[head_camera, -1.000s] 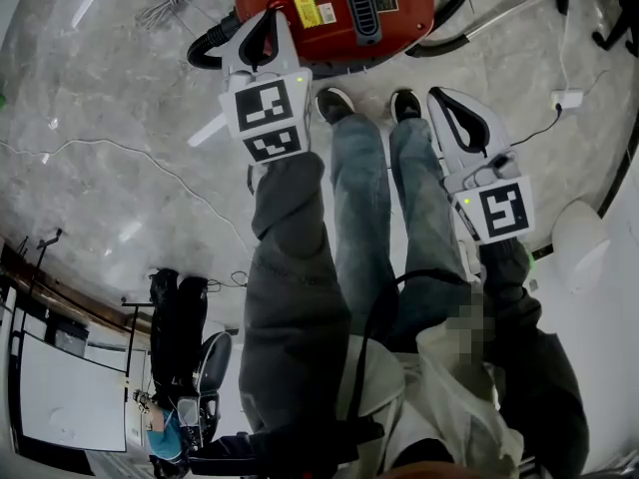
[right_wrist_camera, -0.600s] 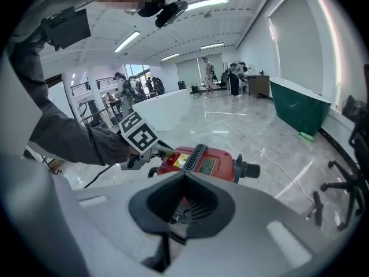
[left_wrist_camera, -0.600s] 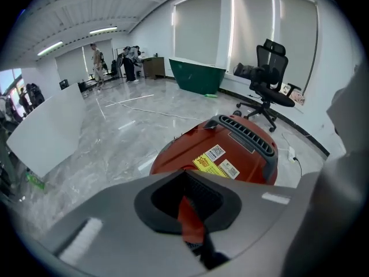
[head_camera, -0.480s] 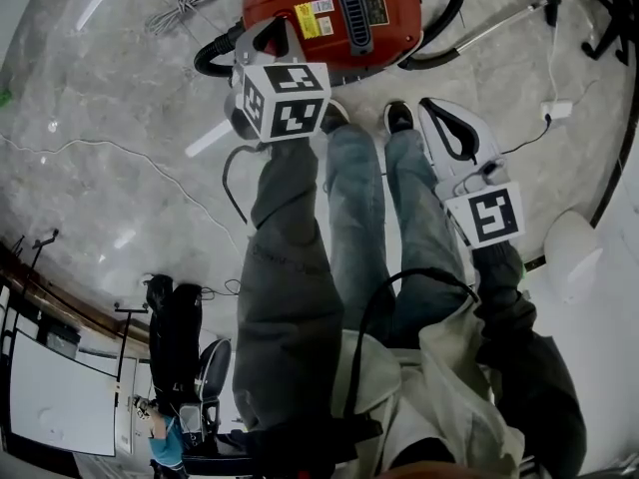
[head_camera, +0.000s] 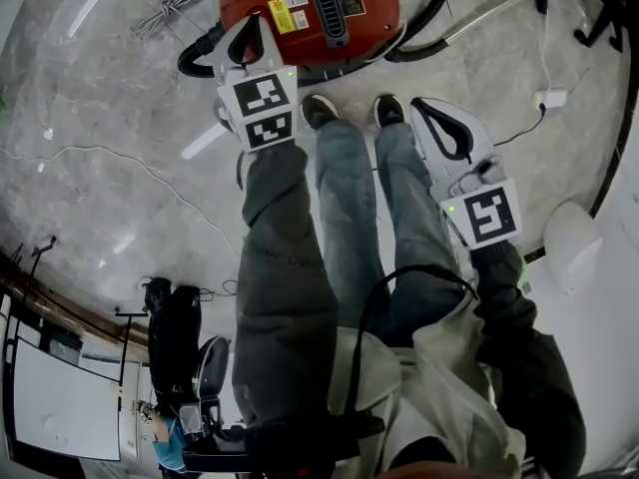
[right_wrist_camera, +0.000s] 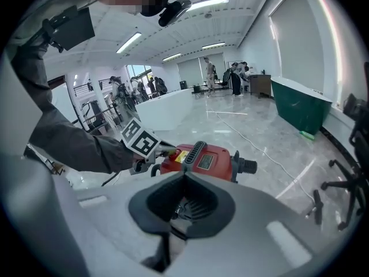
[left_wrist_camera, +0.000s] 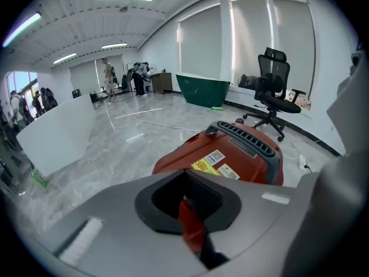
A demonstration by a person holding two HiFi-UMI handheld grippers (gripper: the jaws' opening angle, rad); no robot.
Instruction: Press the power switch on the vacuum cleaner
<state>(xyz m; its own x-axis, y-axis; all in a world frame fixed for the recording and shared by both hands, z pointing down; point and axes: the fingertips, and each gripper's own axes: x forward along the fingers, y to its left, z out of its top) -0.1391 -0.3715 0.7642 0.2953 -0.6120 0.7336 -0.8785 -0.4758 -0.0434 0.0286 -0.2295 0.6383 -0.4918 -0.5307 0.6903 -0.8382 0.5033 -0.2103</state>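
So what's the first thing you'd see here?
The big red vacuum cleaner on the shiny grey floor, just ahead of the person's shoes. Next, the left gripper, shut, its tip at the vacuum's near edge, with a black-and-white marker cube behind it.

Vacuum cleaner point(head_camera: 310, 13) on the floor point(head_camera: 100, 118) just ahead of the person's shoes point(head_camera: 319, 108), left claw point(head_camera: 251, 23) at its near left end, right claw point(head_camera: 421, 105) beside the right shoe, coiled cable point(head_camera: 175, 3) far left.
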